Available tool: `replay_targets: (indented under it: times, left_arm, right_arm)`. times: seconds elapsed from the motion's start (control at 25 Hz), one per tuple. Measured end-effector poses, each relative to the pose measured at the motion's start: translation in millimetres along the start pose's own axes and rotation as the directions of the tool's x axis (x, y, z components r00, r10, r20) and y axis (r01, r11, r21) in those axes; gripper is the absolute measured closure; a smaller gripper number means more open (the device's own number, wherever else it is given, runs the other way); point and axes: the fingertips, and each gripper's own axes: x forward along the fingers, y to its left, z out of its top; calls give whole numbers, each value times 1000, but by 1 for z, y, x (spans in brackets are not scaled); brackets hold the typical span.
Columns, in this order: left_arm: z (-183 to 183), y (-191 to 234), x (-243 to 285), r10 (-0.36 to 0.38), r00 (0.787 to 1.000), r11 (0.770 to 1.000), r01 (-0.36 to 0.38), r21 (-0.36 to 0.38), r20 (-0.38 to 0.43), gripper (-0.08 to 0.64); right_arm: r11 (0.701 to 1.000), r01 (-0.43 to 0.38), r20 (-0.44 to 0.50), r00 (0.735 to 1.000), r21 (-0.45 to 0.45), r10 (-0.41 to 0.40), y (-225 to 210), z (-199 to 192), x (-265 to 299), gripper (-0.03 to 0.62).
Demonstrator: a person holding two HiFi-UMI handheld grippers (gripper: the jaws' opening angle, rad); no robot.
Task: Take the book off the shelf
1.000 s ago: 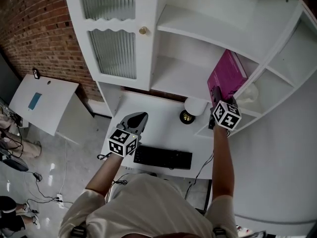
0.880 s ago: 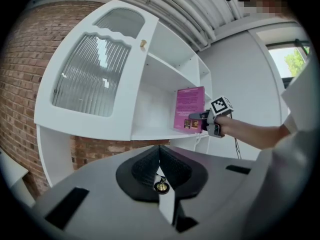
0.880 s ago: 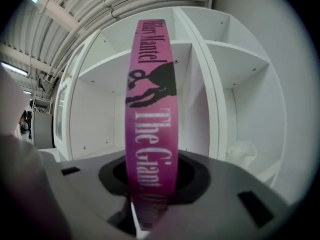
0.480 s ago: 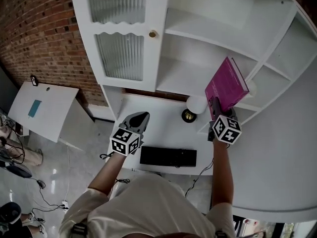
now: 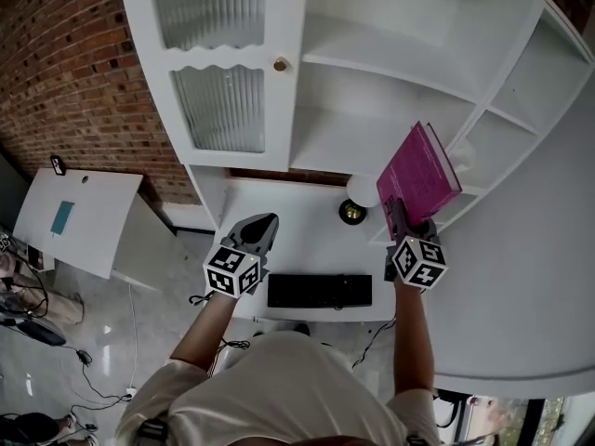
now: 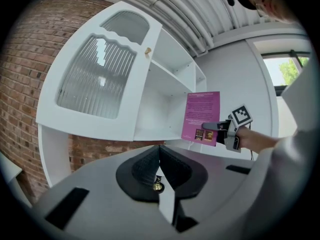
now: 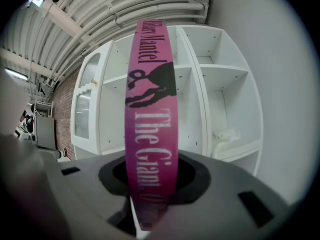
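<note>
Holding the pink paperback book (image 5: 418, 177) up in front of the tall white shelf unit (image 5: 372, 72).
The right gripper (image 5: 400, 214) is clamped on the bottom end of the book. The book stands up in the air and looks clear of the shelf boards. The left gripper (image 5: 261, 225) holds nothing, and its jaws are pressed together over the white desk (image 5: 297, 244). So the taking-off step looks almost done. Next, the book should move away from the shelves to somewhere safe, maybe the desk. It needs a tight squeeze, because it is tall and could tip. The spine says "Mantel" and "The Giant". The letters below that are blurry, and the small print on the cover is too tiny to read.
</note>
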Motion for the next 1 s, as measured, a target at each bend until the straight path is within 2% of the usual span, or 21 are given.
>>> replay_targets:
  times: [0.48,1.0]
  left_arm:
    - [-6,5,-10,7,1000,1000,-7,-17,2,566]
    - [-1,6,-9,16,1000,1000,-16,-19,12,566]
  right_arm:
    - [1000,-7,-45,999,26,8,23,-39,-16,456]
    - [1000,-9,-44,999,-29,8,29,-41,-18,456]
